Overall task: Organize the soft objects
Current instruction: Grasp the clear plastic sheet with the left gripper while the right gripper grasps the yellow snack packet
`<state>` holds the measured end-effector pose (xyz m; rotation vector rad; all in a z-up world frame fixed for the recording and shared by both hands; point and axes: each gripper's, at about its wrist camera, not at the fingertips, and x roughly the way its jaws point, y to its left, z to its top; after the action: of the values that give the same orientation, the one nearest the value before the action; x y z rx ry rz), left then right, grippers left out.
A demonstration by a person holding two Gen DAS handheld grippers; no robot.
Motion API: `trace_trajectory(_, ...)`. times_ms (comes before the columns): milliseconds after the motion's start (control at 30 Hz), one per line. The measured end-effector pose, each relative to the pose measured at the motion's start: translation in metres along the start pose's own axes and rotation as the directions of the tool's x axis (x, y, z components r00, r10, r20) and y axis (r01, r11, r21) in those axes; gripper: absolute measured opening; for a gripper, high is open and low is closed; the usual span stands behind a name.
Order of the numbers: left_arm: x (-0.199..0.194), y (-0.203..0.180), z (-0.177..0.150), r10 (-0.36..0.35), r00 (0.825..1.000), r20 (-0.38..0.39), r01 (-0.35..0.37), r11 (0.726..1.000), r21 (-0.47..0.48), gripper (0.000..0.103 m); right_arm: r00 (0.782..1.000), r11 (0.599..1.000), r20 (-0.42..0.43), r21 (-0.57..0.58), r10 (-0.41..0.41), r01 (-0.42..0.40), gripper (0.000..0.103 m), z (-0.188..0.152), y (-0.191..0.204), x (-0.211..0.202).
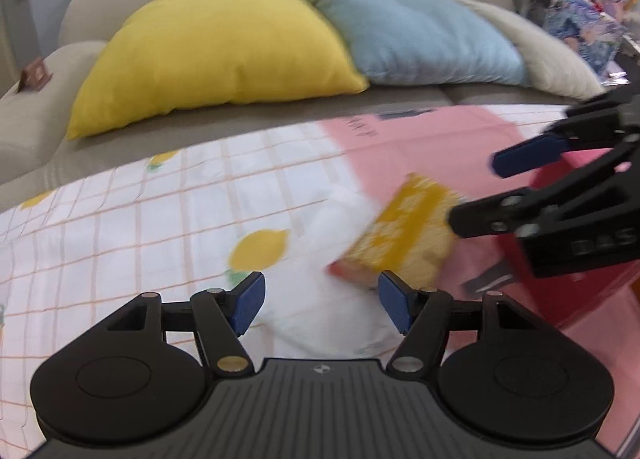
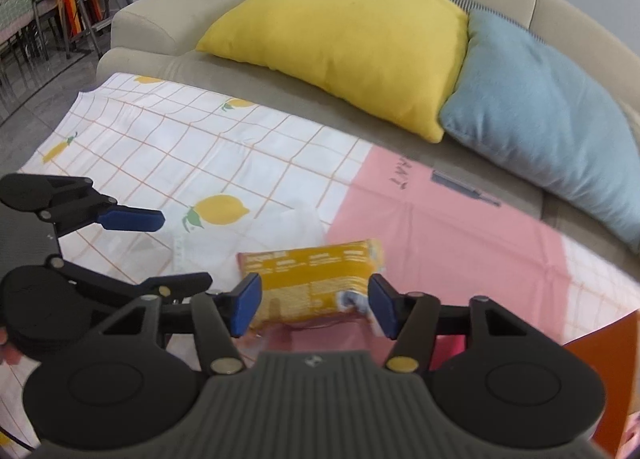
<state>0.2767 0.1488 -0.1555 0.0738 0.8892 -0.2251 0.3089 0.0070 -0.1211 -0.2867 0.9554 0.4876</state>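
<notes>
The yellow pack (image 2: 310, 283) lies on the cloth (image 2: 160, 147), where white meets pink. Its long side runs across, from one right gripper (image 2: 315, 305) finger to the other. The right gripper is nearer, wide open around the pack, maybe touching it. The left gripper (image 1: 320, 301) is beside the pack, wide open, holding nothing.

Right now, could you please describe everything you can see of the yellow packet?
The yellow packet is a flat, soft-looking pack printed with white text and patterns, with a reddish edge. It lies on the pink and lemon-check cloth, partly over a white crumpled item. It sits between the right gripper's open fingers, seemingly unclamped.
</notes>
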Motion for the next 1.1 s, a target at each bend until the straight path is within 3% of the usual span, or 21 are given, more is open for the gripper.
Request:
trace_trajectory(200, 0.023, 0.023, -0.005, -0.017, 0.999, -0.043, 0.018, 0.999, 0.029, 0.08, 0.998, 0.983, -0.064, 0.185, 0.017, -0.005, 0.067, -0.001, 0.015, 0.017)
trace_trajectory(433, 0.04, 0.017, -0.011, -0.053, 0.998, -0.033, 0.055, 0.995, 0.079, 0.08, 0.997, 0.891, -0.082, 0.452, -0.013, 0.049, 0.067, -0.014, 0.017, 0.035)
trace_trajectory(533, 0.047, 0.016, -0.011, -0.057, 0.998, -0.039, 0.059, 0.996, 0.065, 0.079, 0.996, 0.858, -0.083, 0.51, -0.013, 0.054, 0.073, -0.017, 0.011, 0.045)
trace_trajectory(667, 0.048, 0.009, -0.013, -0.04, 0.999, -0.028, 0.041, 0.997, 0.067, 0.076, 0.995, 0.828, -0.1, 0.558, 0.004, 0.052, 0.073, -0.021, 0.003, 0.06)
trace_trajectory(733, 0.047, 0.006, -0.013, -0.036, 0.999, -0.022, 0.037, 0.998, 0.054, 0.066, 0.996, 0.826, -0.085, 0.563, 0.007, 0.042, 0.072, -0.022, 0.001, 0.064)
trace_trajectory(867, 0.043, -0.004, -0.015, -0.014, 1.0, -0.011, 0.014, 1.0, 0.024, 0.047, 0.997, 0.842, -0.072, 0.538, 0.003, 0.036, 0.046, -0.027, 0.001, 0.067)
trace_trajectory(933, 0.043, -0.012, -0.017, -0.003, 1.0, 0.0, 0.003, 1.0, 0.016, 0.029, 0.998, 0.857, -0.057, 0.516, 0.009, 0.022, 0.038, -0.029, 0.002, 0.065)
trace_trajectory(967, 0.042, -0.017, -0.018, 0.007, 1.0, 0.006, -0.007, 1.0, 0.02, 0.025, 0.999, 0.868, -0.052, 0.497, 0.01, 0.017, 0.03, -0.028, 0.004, 0.063)
trace_trajectory(1100, 0.04, -0.033, -0.02, 0.07, 0.997, 0.013, -0.07, 0.997, 0.018, 0.005, 0.999, 0.91, -0.034, 0.415, 0.008, 0.007, 0.021, -0.028, 0.009, 0.056)
